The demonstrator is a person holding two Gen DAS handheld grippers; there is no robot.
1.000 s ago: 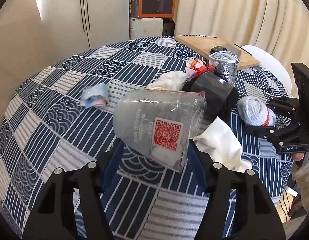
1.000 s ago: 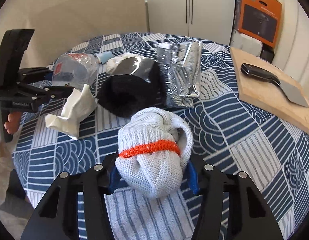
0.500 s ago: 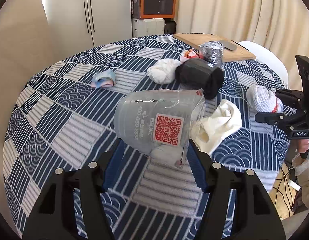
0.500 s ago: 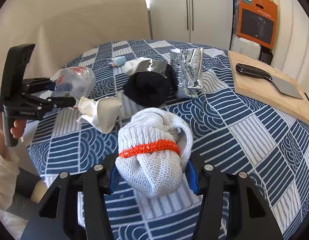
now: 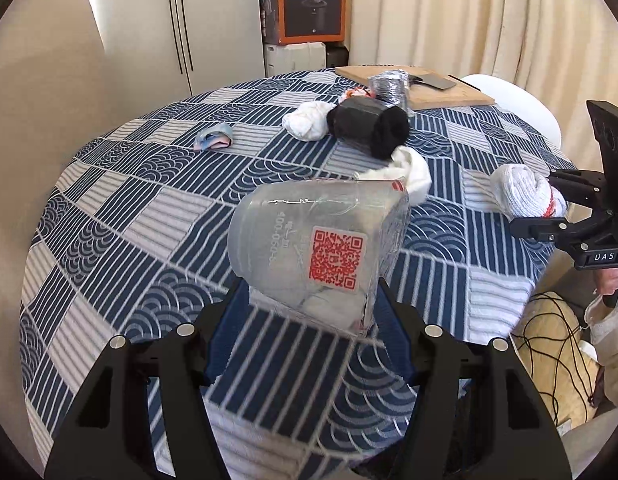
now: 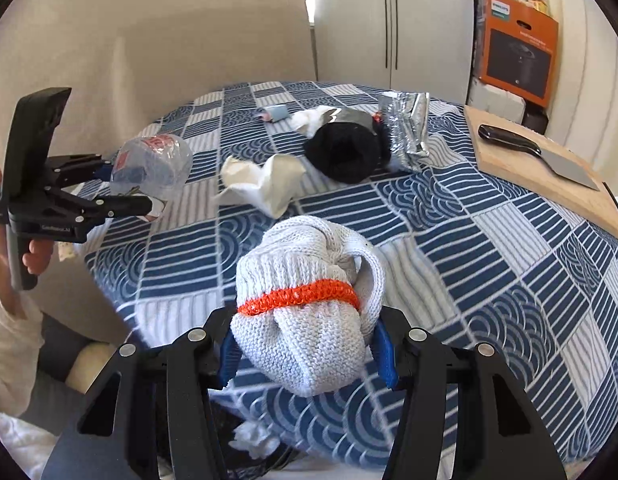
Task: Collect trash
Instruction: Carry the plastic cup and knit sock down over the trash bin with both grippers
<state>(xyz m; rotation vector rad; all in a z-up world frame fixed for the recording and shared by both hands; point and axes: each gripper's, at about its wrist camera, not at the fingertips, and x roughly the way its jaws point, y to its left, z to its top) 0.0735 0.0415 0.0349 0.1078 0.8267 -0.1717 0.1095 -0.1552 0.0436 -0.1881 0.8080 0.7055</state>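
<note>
The left gripper (image 5: 309,316) grasps a clear plastic cup (image 5: 315,248); the right gripper (image 6: 305,344), at its 3 o'clock, grasps a balled white glove (image 6: 305,300) above the table (image 6: 489,248).

The cup (image 5: 317,248) is clear, glossy plastic. The glove (image 6: 305,304) is rough knitted cloth. Patterned woven cloth covers the tabletop (image 6: 489,240). The board (image 6: 549,172) looks like matt wood; the crumpled bag (image 6: 405,128) is shiny, perhaps foil.
</note>
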